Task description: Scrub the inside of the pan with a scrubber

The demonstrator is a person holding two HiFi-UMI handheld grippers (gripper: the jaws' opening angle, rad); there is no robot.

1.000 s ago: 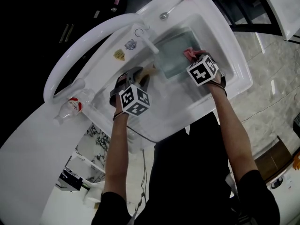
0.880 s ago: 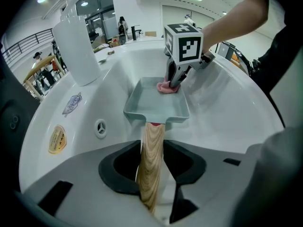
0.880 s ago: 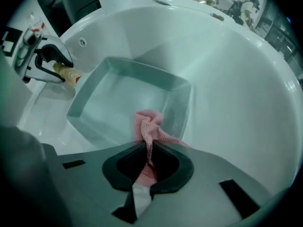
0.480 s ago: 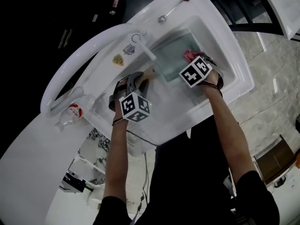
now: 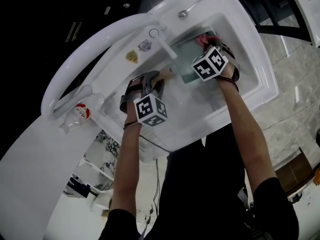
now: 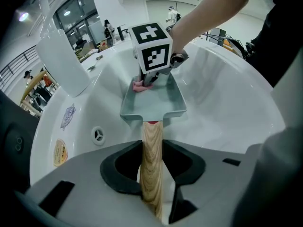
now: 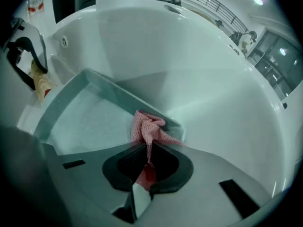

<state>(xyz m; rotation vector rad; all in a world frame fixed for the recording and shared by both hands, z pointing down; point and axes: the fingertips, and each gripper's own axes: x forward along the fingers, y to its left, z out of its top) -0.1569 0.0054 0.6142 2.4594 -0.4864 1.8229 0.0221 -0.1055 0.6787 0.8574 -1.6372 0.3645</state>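
Note:
A grey-green rectangular pan (image 5: 186, 59) (image 6: 152, 98) (image 7: 80, 119) lies in the white sink (image 5: 250, 69). Its wooden handle (image 6: 152, 150) (image 7: 42, 85) runs between the jaws of my left gripper (image 5: 149, 86) (image 6: 152, 161), which is shut on it. My right gripper (image 5: 207, 45) (image 7: 147, 157) is shut on a pink mesh scrubber (image 7: 149, 126) (image 5: 202, 38) (image 6: 138, 85). The scrubber rests at the pan's far rim, by a corner. From the head view the right gripper's cube hides much of the pan.
A white faucet (image 5: 166, 47) reaches over the sink near the pan. A spoon (image 5: 192, 6) lies on the far rim, and a plastic bottle (image 5: 79, 113) lies on the counter at the left. An overflow drain (image 6: 98, 135) sits in the sink wall.
My right gripper has slid the scrubber toward the pan's far end. The left gripper has stayed on the handle.

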